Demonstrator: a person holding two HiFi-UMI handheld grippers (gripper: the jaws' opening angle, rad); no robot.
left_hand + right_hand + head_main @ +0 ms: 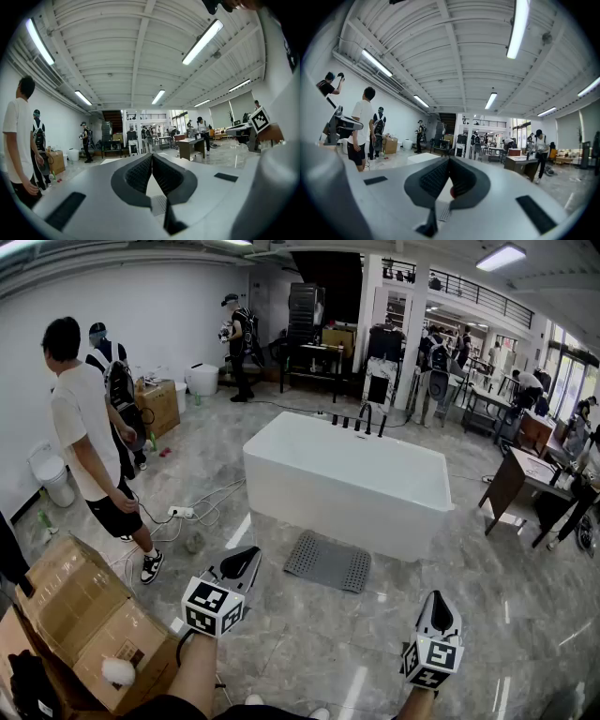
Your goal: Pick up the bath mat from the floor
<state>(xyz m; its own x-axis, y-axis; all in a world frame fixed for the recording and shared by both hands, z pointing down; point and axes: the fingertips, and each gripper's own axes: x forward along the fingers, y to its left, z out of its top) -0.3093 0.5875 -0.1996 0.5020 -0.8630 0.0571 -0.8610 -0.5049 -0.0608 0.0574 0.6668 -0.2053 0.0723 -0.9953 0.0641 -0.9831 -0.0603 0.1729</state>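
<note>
A grey perforated bath mat (328,562) lies flat on the marble floor against the near side of a white bathtub (347,479). My left gripper (251,556) is held above the floor just left of the mat, jaws shut and empty. My right gripper (442,601) hangs lower right of the mat, also shut with nothing in it. In the left gripper view the gripper (152,157) points level across the room, tips together. The right gripper view shows the same for the right gripper (449,161). The mat does not show in either gripper view.
A person in a white shirt (89,442) stands at left near a power strip with cables (183,512). Cardboard boxes (89,620) sit at lower left. A brown desk (520,479) stands at right. More people and racks fill the back of the room.
</note>
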